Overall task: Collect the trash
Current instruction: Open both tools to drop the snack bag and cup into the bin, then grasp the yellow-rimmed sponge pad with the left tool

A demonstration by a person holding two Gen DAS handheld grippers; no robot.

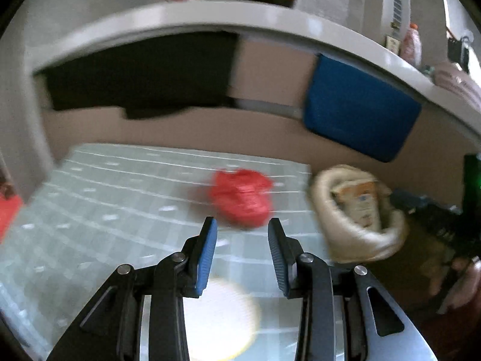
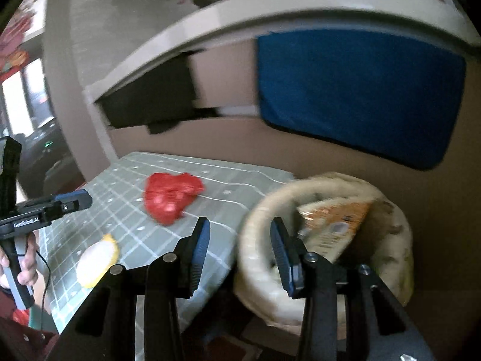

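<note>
Checked tablecloth [image 2: 126, 186] bears crumpled (blurred) red wrapper [image 2: 171, 195].

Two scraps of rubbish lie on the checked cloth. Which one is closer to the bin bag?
The crumpled red wrapper. It lies further back, nearer the cream bin bag, while the pale yellow scrap sits at the table's near edge.
</note>
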